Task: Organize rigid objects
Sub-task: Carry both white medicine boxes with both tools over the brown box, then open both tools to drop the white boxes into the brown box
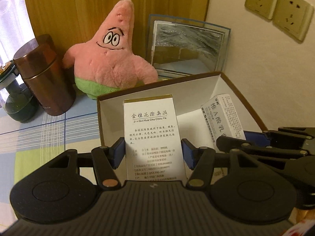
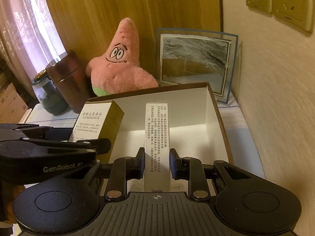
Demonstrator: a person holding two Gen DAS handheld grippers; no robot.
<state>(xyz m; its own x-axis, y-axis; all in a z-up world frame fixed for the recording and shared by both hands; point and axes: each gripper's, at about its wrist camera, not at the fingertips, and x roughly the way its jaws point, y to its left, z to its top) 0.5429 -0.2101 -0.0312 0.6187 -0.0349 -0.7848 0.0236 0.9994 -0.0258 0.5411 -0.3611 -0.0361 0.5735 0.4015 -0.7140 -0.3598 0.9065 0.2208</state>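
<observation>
1. Checked cloth (image 1: 39,129) covers the table in a corner with curtains, wall sockets, a pink plush star (image 1: 110,59), a copper tin (image 1: 45,74) and a framed picture (image 1: 187,47).
2. An open white tray box (image 2: 208,106) stands near the wall.
3. The gold-edged carton (image 1: 153,137) is clamped upright by the left gripper (image 1: 153,153), over the tray's near-left corner.
4. The slim carton (image 2: 157,141) is pinched by the right gripper (image 2: 157,162), above the tray floor.
5. Both grippers are angled downward, side by side and close; a collision between them is judged possible.
6. A tall carton could tip on release, or catch the tray wall.
</observation>
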